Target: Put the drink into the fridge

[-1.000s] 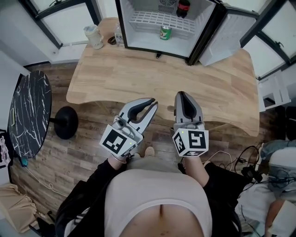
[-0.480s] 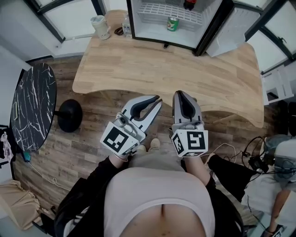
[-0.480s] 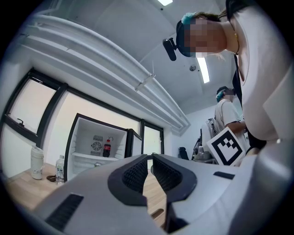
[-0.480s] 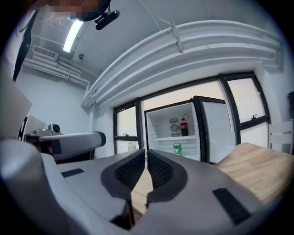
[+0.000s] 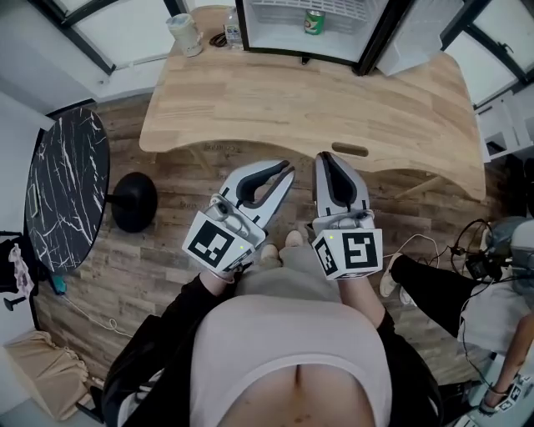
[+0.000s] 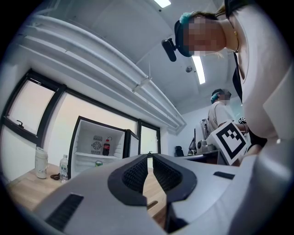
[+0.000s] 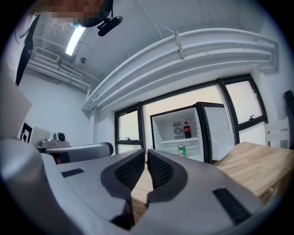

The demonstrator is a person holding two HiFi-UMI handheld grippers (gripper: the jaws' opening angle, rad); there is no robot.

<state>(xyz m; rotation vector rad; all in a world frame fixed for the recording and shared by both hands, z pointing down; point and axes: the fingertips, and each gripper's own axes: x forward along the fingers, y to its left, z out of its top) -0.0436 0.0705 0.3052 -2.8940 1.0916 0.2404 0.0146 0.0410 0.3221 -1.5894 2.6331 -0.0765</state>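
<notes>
Both grippers were empty, over the wood floor by the near edge of the light wooden desk (image 5: pixel 317 108). Left gripper (image 5: pixel 286 169) jaws pressed together, nothing btwn; right gripper (image 5: pixel 326 157) same. Green drink can (image 5: pixel 314 22) sat on the bottom of the open white mini fridge (image 5: pixel 279 43) at the desk's far edge. Dark cola bottle (image 7: pixel 187 130) was on the shelf above.
</notes>
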